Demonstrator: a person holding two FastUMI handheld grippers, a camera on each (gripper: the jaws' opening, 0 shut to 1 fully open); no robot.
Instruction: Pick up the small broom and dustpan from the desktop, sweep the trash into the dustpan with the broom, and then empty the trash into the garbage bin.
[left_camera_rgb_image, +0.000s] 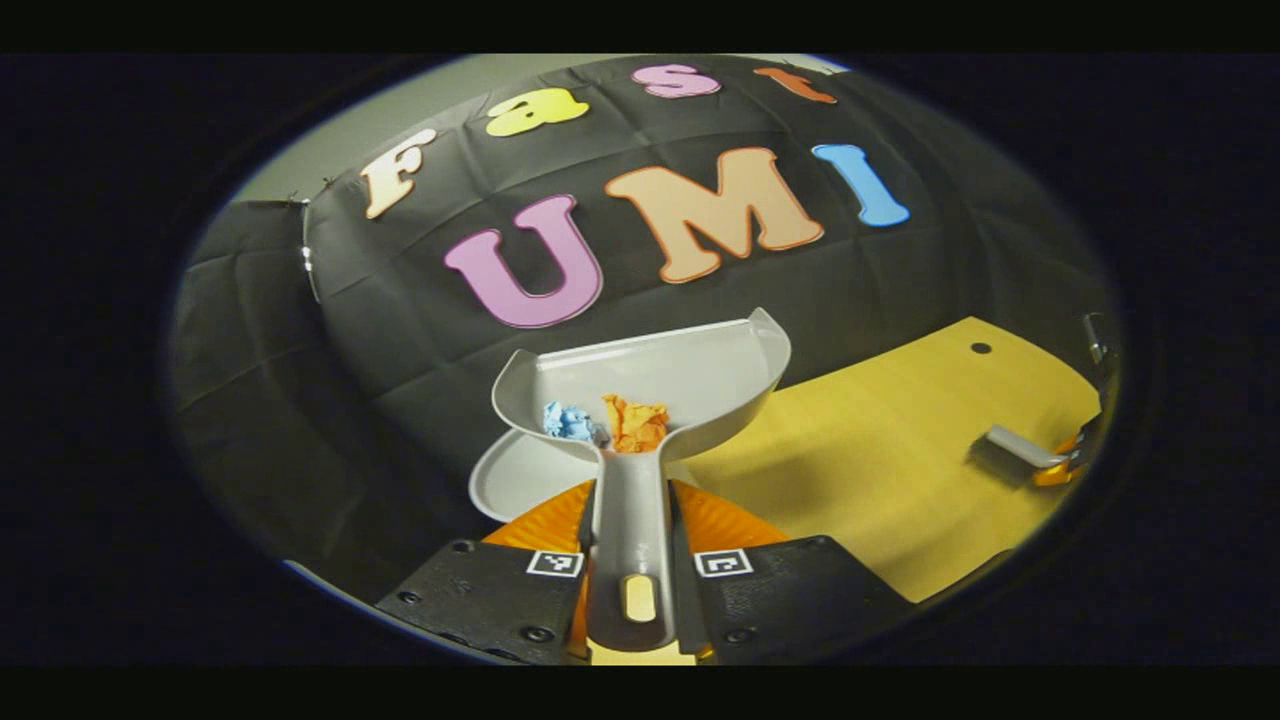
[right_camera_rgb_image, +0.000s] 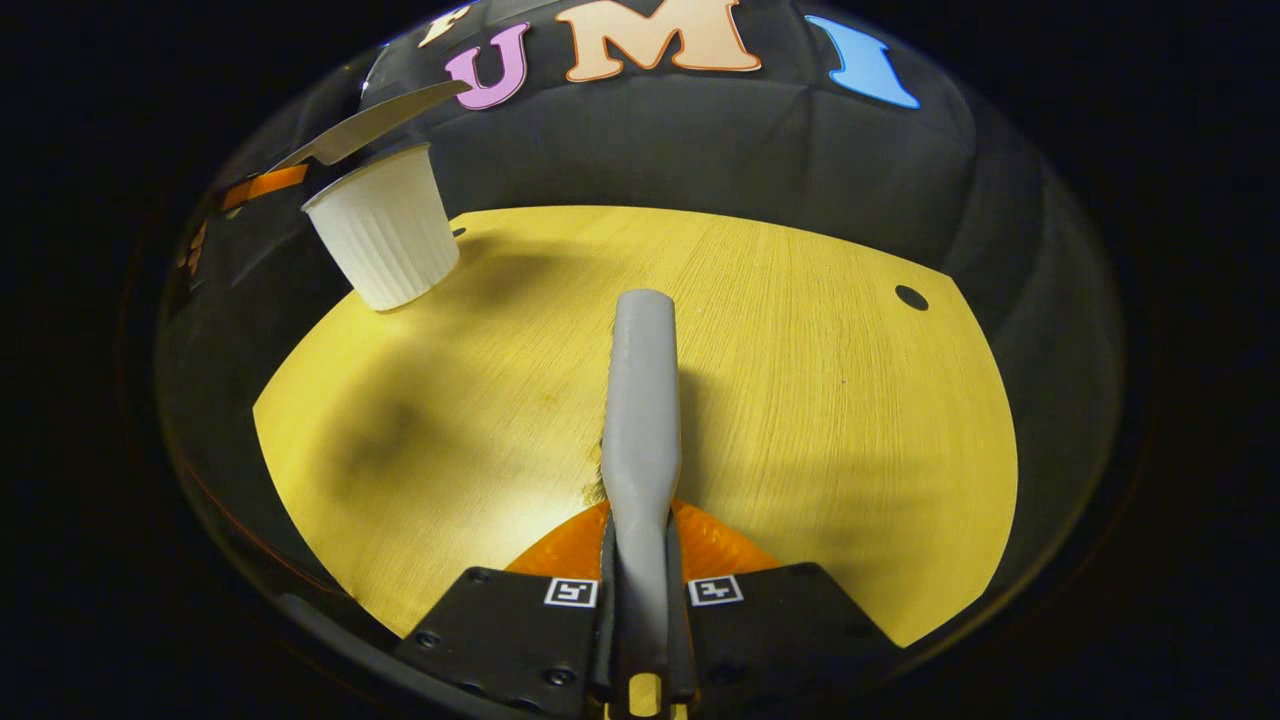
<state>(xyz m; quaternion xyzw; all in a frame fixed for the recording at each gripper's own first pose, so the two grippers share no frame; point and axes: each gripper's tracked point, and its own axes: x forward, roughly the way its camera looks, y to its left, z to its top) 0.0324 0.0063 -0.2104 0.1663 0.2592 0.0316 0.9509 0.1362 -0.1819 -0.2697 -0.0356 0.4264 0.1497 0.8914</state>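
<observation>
Two crumpled scraps lie in the dustpan (left_camera_rgb_image: 655, 385), one blue (left_camera_rgb_image: 567, 421) and one orange (left_camera_rgb_image: 636, 423), both resting at the near end of the pan where it narrows into the handle. In the left gripper view, the left gripper (left_camera_rgb_image: 635, 585) has its jaws drawn in close on that grey handle, one finger pressing each side, and the pan is held up off the desktop (left_camera_rgb_image: 890, 470), over its left edge. Just under the pan shows the pale rim of the garbage bin (left_camera_rgb_image: 505, 480). At the far right of the same view, the other gripper (left_camera_rgb_image: 1065, 462) sits low over the yellow wood with a grey bar sticking out of it. In the right gripper view, the right gripper (right_camera_rgb_image: 640, 600) is closed tight on the grey handle of the small broom (right_camera_rgb_image: 642, 400), which runs straight ahead along the fingers above the desktop (right_camera_rgb_image: 850, 400); its bristles cannot be made out. To the far left in that view stands the white ribbed garbage bin (right_camera_rgb_image: 385, 235), at the left edge of the wood, and the dustpan's edge (right_camera_rgb_image: 370, 125) hangs tilted just above its mouth.
</observation>
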